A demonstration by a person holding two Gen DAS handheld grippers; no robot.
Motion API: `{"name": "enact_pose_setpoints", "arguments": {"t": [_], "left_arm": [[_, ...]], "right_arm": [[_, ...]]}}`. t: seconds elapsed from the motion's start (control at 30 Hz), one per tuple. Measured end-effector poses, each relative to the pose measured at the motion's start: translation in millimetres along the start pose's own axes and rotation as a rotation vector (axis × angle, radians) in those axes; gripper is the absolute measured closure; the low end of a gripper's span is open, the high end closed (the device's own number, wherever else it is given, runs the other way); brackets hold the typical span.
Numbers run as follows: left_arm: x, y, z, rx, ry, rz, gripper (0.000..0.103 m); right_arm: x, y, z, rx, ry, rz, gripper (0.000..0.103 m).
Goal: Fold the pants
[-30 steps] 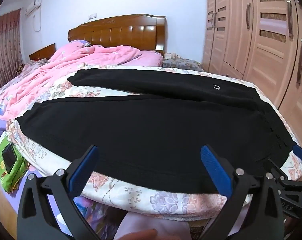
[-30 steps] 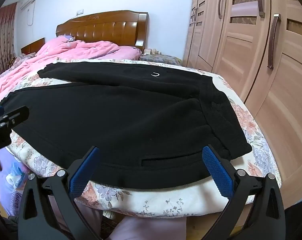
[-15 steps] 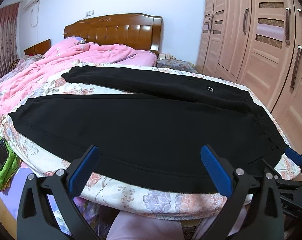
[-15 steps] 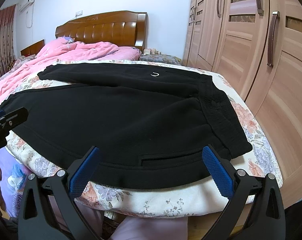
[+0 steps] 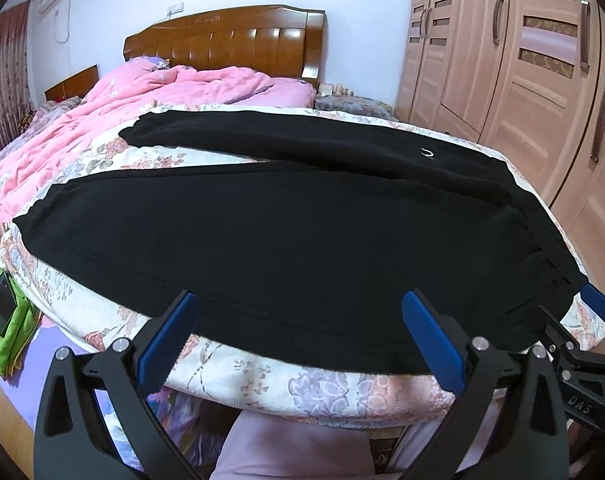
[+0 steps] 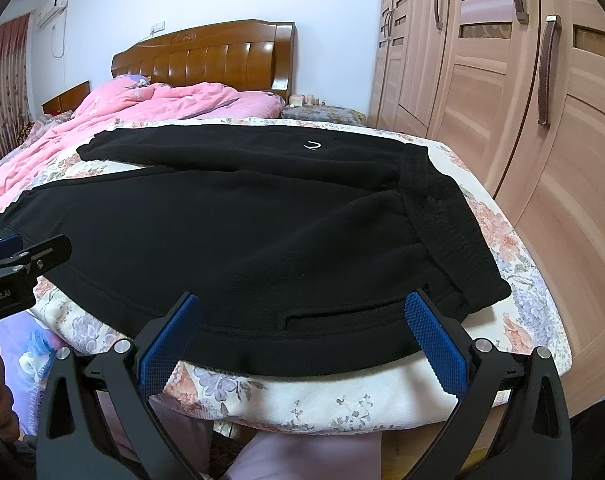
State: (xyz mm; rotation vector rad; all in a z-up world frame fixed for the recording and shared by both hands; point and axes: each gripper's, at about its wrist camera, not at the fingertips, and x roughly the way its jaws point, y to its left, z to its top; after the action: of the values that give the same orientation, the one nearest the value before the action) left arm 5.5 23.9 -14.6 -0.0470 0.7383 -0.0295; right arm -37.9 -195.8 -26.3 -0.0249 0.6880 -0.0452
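Note:
Black pants (image 5: pixel 286 216) lie spread flat across the foot of the bed, waistband to the right, legs running left and apart in a V; they also show in the right wrist view (image 6: pixel 238 232). My left gripper (image 5: pixel 302 332) is open and empty, hovering at the near hem side of the closer leg. My right gripper (image 6: pixel 306 332) is open and empty, at the near edge by the waistband corner and pocket slit (image 6: pixel 342 314). The right gripper's blue tip shows at the right in the left wrist view (image 5: pixel 598 304). The left gripper shows at the left in the right wrist view (image 6: pixel 18 260).
The bed has a floral sheet (image 5: pixel 262 376) and a pink quilt (image 5: pixel 134 104) bunched near the wooden headboard (image 5: pixel 230 44). Wardrobe doors (image 6: pixel 522 100) stand close on the right. A green bag (image 5: pixel 2 312) lies on the floor at the left.
Both grippers have drawn slightly nearer to the bed edge and the views have shifted a little. The pants have not moved. Both grippers stay open.

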Motion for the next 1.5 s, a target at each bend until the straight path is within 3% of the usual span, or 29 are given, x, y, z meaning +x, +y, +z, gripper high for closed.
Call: {"name": "enact_pose_setpoints", "arguments": {"t": [1.13,1.5], "left_arm": [[-0.1,1.2,-2.7,0.014,0.003,-0.003,0.001],[-3.5,1.5,4.3,0.047,-0.041,0.024,0.001]], "right_arm": [[4.7,-0.9,-4.5,0.018,0.018,0.019,0.004],[6.0,-4.7,3.0,0.014,0.006,0.027,0.004]]}}
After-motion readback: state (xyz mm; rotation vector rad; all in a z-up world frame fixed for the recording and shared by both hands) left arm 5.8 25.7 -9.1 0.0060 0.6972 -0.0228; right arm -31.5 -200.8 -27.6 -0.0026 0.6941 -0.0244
